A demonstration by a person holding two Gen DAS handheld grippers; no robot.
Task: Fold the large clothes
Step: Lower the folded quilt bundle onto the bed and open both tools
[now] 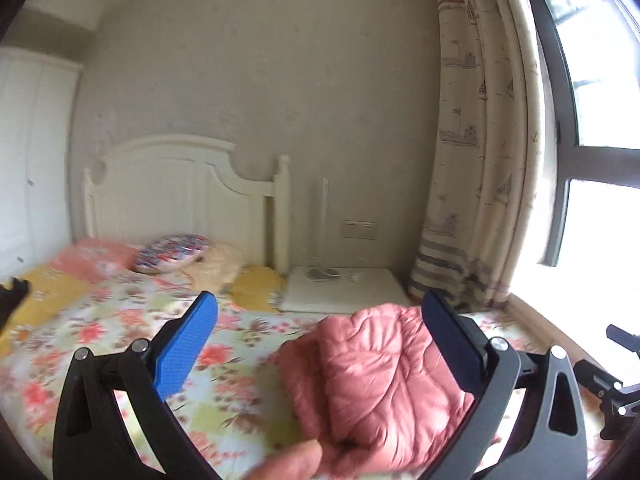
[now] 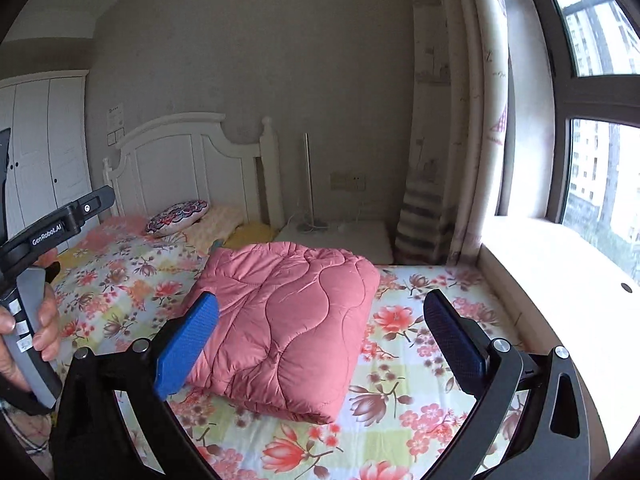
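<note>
A pink quilted garment (image 2: pixel 288 324) lies folded in a thick bundle on the floral bed sheet (image 2: pixel 404 408). It also shows in the left wrist view (image 1: pixel 380 376), blurred. My left gripper (image 1: pixel 320 332) is open and empty above the bundle's left part. My right gripper (image 2: pixel 320 332) is open and empty, held above the bundle's front right part. The left gripper's handle (image 2: pixel 36 308), held in a hand, shows at the left edge of the right wrist view. Part of the right gripper (image 1: pixel 608 384) shows at the right edge of the left wrist view.
A white headboard (image 2: pixel 188 168) stands at the far end with a patterned cushion (image 2: pixel 178 212) and pillows. A white nightstand (image 2: pixel 344 236) with a lamp sits beside it. A curtain (image 2: pixel 452 140) and a window ledge (image 2: pixel 560 280) are on the right. A white wardrobe (image 2: pixel 40 152) is on the left.
</note>
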